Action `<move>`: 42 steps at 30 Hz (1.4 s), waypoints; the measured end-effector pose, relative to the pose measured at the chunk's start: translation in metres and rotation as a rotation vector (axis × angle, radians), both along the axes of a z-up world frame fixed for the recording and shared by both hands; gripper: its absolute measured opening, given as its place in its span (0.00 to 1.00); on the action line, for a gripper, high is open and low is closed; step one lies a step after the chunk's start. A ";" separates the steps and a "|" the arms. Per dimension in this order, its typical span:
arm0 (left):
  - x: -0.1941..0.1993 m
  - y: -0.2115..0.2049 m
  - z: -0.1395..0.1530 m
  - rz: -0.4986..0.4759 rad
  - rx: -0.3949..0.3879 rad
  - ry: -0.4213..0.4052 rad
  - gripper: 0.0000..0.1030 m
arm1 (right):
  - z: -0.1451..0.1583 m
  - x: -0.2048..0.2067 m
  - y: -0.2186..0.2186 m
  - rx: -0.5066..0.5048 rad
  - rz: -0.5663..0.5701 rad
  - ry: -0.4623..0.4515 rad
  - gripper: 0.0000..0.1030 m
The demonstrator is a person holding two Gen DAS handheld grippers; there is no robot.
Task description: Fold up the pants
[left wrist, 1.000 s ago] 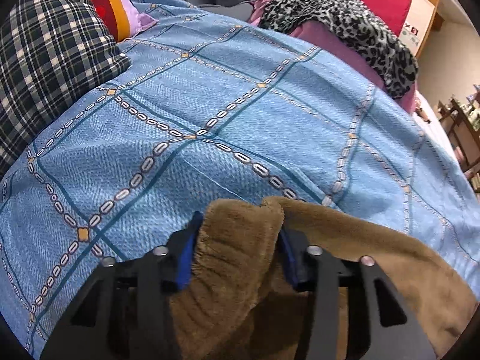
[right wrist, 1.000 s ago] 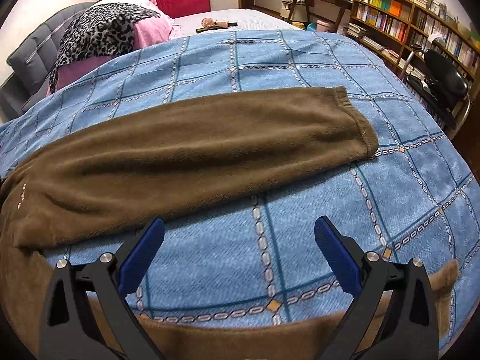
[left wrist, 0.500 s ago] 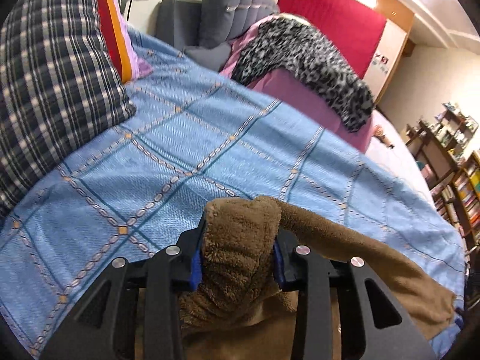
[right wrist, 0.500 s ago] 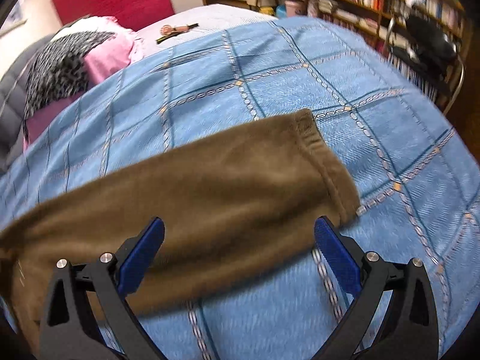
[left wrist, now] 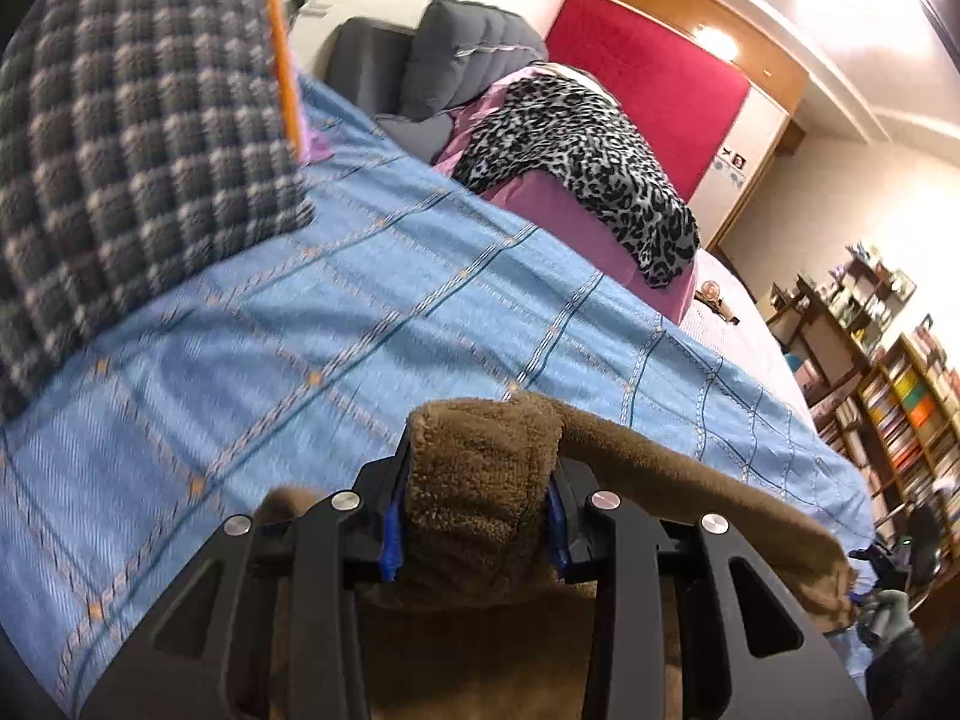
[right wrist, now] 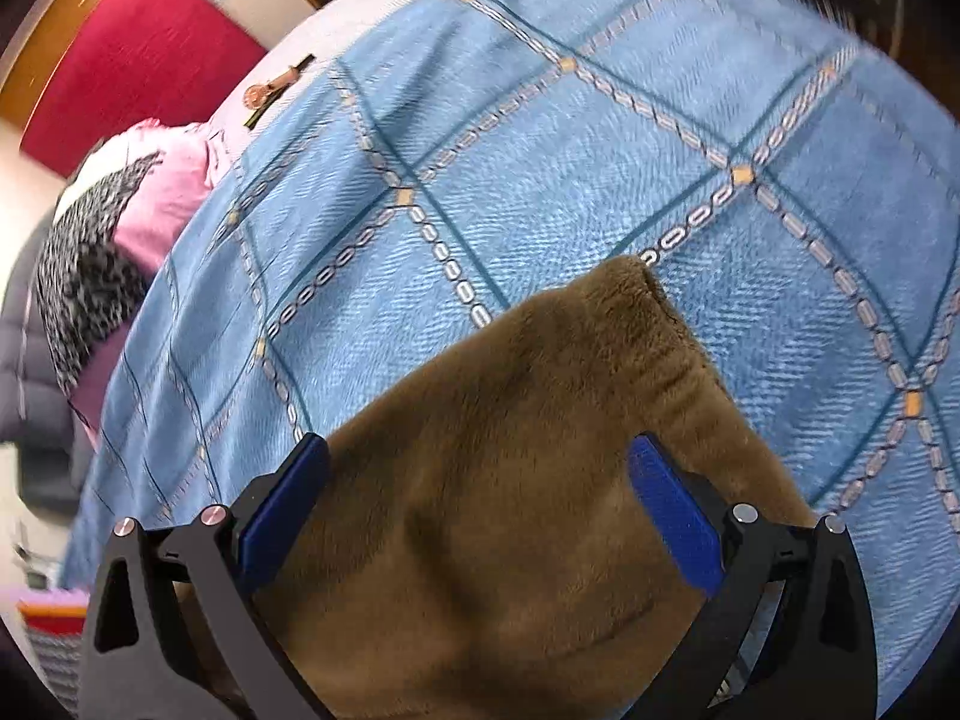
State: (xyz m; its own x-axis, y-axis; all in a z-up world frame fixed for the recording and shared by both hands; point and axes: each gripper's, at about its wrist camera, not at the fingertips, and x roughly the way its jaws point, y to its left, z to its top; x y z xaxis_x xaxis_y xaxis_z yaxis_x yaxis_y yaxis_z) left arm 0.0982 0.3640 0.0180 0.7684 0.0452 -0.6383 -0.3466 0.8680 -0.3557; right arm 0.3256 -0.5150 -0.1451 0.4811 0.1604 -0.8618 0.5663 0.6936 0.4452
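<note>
Brown fleece pants (left wrist: 678,480) lie across a blue patterned bedspread (left wrist: 360,312). My left gripper (left wrist: 477,510) is shut on a thick bunch of the fleece, lifted above the bed; a leg trails off to the right. In the right wrist view, my right gripper (right wrist: 474,510) is open and hovers over the cuff end of a pant leg (right wrist: 528,456). Its blue pads (right wrist: 675,507) stand wide apart on either side of the fabric, and I cannot tell whether they touch it. The cuff (right wrist: 666,324) points toward the upper right.
A plaid pillow (left wrist: 132,150) sits at the left of the bed. A leopard-print cloth (left wrist: 576,144) over pink bedding and a red headboard (left wrist: 648,84) lie beyond. Bookshelves (left wrist: 900,396) stand at the right. A small object (right wrist: 273,90) rests on the far bed.
My left gripper rose with the pinched fleece and tilted up, showing more of the room. My right gripper swung over the pant leg to its cuff end and rolled, staying open.
</note>
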 end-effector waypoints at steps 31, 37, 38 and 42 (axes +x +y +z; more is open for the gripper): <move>-0.071 0.013 -0.004 0.021 -0.078 -0.054 0.34 | 0.057 -0.127 -0.046 0.047 -0.065 -0.080 0.06; -0.092 0.025 0.000 0.025 -0.126 -0.105 0.34 | 0.097 -0.195 -0.046 0.031 -0.074 -0.141 0.06; -0.096 0.027 0.001 0.026 -0.129 -0.111 0.34 | 0.101 -0.206 -0.044 0.028 -0.075 -0.147 0.06; -0.116 0.034 0.004 0.031 -0.152 -0.142 0.34 | 0.110 -0.263 -0.040 0.035 -0.089 -0.168 0.06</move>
State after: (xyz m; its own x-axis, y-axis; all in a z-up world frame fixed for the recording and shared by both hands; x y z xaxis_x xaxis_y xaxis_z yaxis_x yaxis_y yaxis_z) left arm -0.0179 0.3985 0.0221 0.8508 -0.0187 -0.5251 -0.3090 0.7904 -0.5289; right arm 0.0623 -0.5551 -0.0350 0.6312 0.1391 -0.7630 0.5402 0.6270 0.5613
